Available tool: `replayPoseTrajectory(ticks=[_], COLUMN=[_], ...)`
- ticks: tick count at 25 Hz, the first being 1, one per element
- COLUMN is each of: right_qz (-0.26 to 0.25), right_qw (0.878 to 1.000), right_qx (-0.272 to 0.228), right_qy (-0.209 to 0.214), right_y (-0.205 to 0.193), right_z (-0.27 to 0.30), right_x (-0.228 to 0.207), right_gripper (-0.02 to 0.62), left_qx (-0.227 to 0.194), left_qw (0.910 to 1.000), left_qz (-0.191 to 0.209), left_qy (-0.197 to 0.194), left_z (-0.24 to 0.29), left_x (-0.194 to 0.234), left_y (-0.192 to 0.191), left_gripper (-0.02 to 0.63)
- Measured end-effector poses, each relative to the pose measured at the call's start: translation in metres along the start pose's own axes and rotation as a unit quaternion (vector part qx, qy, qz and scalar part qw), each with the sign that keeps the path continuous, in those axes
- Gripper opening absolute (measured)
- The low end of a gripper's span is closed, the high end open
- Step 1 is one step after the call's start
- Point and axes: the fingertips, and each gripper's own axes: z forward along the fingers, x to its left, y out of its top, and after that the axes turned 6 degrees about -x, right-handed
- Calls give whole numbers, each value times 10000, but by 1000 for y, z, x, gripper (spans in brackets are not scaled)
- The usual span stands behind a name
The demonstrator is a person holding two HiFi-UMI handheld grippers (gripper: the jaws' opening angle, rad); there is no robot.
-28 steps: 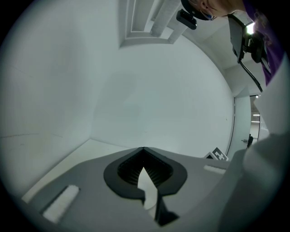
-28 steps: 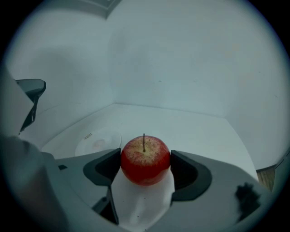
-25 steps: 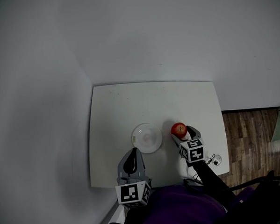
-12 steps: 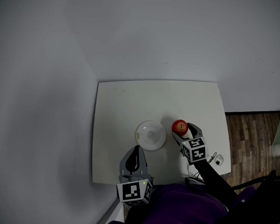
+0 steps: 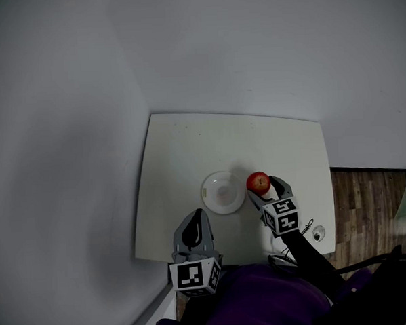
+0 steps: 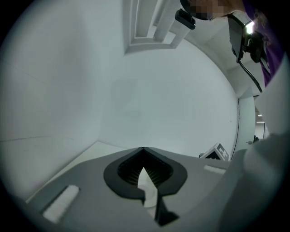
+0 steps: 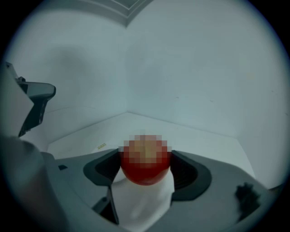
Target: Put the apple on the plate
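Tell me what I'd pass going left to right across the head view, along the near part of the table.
Left gripper, plate, apple, wooden floor. The right gripper grips the apple and overlaps it, so it has no place of its own.

White rectangular table point(image 5: 189, 152); single white round plate point(image 5: 217, 193) rests flat on it, toward near edge

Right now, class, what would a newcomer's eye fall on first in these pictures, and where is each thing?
The red apple, clamped in the right tongs, stands out against the pale table. Just to its left lies a round white plate with nothing on it. The left tongs are shut and empty at the table's near edge.
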Motion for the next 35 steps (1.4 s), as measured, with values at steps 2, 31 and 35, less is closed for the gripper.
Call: replayPoseTrajectory(ticks=[2, 31, 35], right_qz=[-40, -269, -314], right_qw=[10000, 9951, 9939], right_qx=[-21, 45, 123], right_qy=[70, 948, 1052], right_y=[1, 13, 8], right_z=[3, 24, 26], right_x=[5, 70, 78], right_gripper=[350, 350, 350], left_qx=[-8, -45, -51], left_qw=[10000, 9987, 9984], left_qz=[-2, 19, 17], left_qy=[33, 516, 555], left_z=[-1, -31, -33], left_x=[3, 20, 21], left_y=[-2, 9, 10], left_gripper=[6, 6, 6])
